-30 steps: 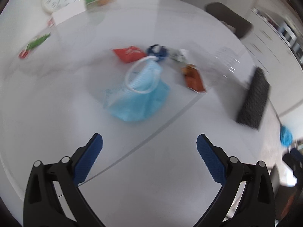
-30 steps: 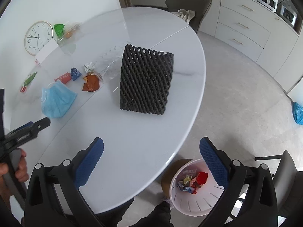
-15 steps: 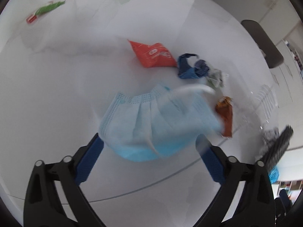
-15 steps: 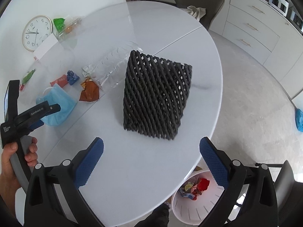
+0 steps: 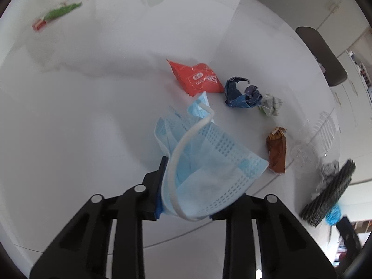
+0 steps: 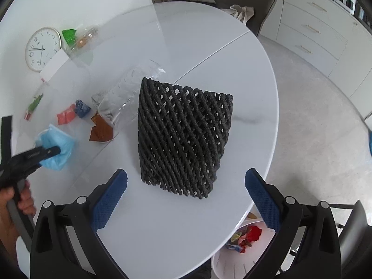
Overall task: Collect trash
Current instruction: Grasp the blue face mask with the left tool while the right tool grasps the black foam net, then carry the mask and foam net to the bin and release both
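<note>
Now my left gripper (image 5: pixel 186 200) has just squeezed its jaws together, and the crumpled light blue paper face mask (image 5: pixel 209 162) is pinched between them. The mask bunches up in front of the blue pads, and its white ear loop (image 5: pixel 186 144) curls over the top. From the right wrist camera I can see the same mask (image 6: pixel 55 148) sticking out past the black tip of the left gripper, low over the round white table (image 6: pixel 162 220). A hand (image 6: pixel 14 204) holds that gripper's handle at the left edge.

More bits of trash lie on the table just past the mask. I can see a flat red snack wrapper (image 5: pixel 197 79), a scrunched dark blue wrapper (image 5: pixel 241 93), a small grey crumpled scrap (image 5: pixel 270 104) touching it, and a brown foil wrapper (image 5: pixel 276 151). A clear plastic bottle (image 6: pixel 125 97) lies on its side next to the brown one. I think a small green and red packet (image 5: pixel 55 15) lies further back, but it is too blurry to be sure.

My right gripper (image 6: pixel 186 200) hangs with its jaws wide apart and nothing between them. Right in front of it sits a black woven rope basket (image 6: pixel 183 134), tipped on its side on the table. Below the table edge stands a round white bin (image 6: pixel 232 260) with bright wrappers already inside. A round white wall clock (image 6: pixel 43 48) leans at the far side of the table.
</note>
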The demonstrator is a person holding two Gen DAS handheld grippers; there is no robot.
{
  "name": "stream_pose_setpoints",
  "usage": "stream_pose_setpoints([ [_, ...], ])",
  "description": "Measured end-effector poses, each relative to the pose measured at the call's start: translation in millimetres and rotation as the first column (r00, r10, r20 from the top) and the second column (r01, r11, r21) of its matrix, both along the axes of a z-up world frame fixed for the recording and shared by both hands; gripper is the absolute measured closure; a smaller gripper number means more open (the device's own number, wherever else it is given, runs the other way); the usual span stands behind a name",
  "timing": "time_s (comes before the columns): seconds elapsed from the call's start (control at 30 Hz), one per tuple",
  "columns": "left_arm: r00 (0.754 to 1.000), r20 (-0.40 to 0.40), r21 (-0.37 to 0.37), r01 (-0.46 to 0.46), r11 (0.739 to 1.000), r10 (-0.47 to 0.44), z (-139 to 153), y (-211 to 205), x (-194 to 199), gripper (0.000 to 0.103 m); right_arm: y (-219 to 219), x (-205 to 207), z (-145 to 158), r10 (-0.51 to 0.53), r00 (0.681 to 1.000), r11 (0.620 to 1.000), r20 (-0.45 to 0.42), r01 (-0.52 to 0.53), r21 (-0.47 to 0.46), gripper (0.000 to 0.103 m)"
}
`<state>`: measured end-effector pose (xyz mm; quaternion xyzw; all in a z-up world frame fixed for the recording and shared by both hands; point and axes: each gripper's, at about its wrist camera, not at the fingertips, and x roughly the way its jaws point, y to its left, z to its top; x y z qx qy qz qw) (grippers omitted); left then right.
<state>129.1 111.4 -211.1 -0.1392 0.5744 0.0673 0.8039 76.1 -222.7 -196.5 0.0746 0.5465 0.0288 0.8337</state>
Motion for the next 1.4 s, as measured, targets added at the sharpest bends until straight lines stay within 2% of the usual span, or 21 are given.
stream_pose_setpoints([
  [0.2, 0.990, 0.048, 0.076, 0.127, 0.989, -0.131, 33.0, -15.8, -22.6, 0.076, -5.5, 24.7, -18.8, -0.080, 0.997, 0.997, -0.006, 0.080, 0.020, 0.002],
  [0.27, 0.985, 0.051, 0.077, 0.158, 0.985, -0.162, 39.5, -17.0, -31.5, 0.076, -10.7, 33.6, -26.8, -0.114, 0.993, 0.993, -0.021, 0.115, 0.036, 0.002],
  [0.4, 0.978, 0.058, 0.074, 0.196, 0.978, -0.200, 43.8, -23.9, -43.6, 0.076, -26.8, 38.6, -40.8, -0.164, 0.985, 0.976, -0.057, 0.170, 0.139, 0.002],
  [0.5, 0.974, 0.058, 0.085, 0.215, 0.973, -0.220, 48.1, -24.2, -55.6, 0.076, -36.2, 35.4, -47.9, -0.150, 0.987, 0.967, -0.064, 0.160, 0.196, 0.005],
  [0.57, 0.971, 0.060, 0.085, 0.228, 0.970, -0.233, 49.3, -26.5, -56.7, 0.076, -41.0, 31.5, -50.5, -0.114, 0.992, 0.964, -0.054, 0.123, 0.235, 0.027],
  [0.6, 0.968, 0.062, 0.085, 0.236, 0.968, -0.242, 51.3, -27.9, -58.1, 0.076, -41.9, 30.1, -51.2, -0.091, 0.995, 0.964, -0.052, 0.101, 0.245, 0.033],
  [0.67, 0.964, 0.067, 0.088, 0.251, 0.964, -0.257, 53.1, -30.2, -57.8, 0.076, -41.6, 27.3, -50.3, -0.046, 0.998, 0.965, -0.040, 0.054, 0.257, 0.060],
  [0.7, 0.961, 0.070, 0.095, 0.260, 0.961, -0.267, 55.0, -33.4, -57.7, 0.076, -41.3, 27.4, -48.8, -0.035, 0.999, 0.965, -0.036, 0.043, 0.258, 0.065],
  [0.77, 0.955, 0.077, 0.114, 0.276, 0.954, -0.286, 58.5, -38.9, -57.5, 0.076, -38.4, 25.6, -43.3, -0.007, 1.000, 0.967, -0.021, 0.012, 0.254, 0.087],
  [0.8, 0.951, 0.085, 0.126, 0.287, 0.950, -0.298, 61.2, -41.8, -57.3, 0.076, -37.3, 24.4, -39.5, 0.004, 1.000, 0.967, -0.010, -0.001, 0.253, 0.090],
  [1.07, 0.916, 0.150, 0.131, 0.355, 0.926, -0.372, 88.9, -59.6, -69.7, 0.076, -8.9, -1.3, 10.1, 0.111, 0.989, 0.960, 0.094, -0.131, 0.248, 0.091],
  [1.17, 0.896, 0.168, 0.137, 0.393, 0.909, -0.412, 98.5, -68.2, -80.2, 0.076, -1.7, -16.3, 25.9, 0.127, 0.984, 0.956, 0.126, -0.155, 0.247, 0.091],
  [1.3, 0.850, 0.182, 0.152, 0.473, 0.868, -0.495, 107.9, -88.9, -98.9, 0.076, -4.8, -41.9, 40.7, 0.100, 0.983, 0.962, 0.156, -0.136, 0.237, 0.091],
  [1.4, 0.811, 0.182, 0.151, 0.535, 0.831, -0.556, 109.7, -110.3, -111.6, 0.076, -23.4, -72.4, 44.5, 0.054, 0.987, 0.971, 0.155, -0.087, 0.221, 0.091],
])
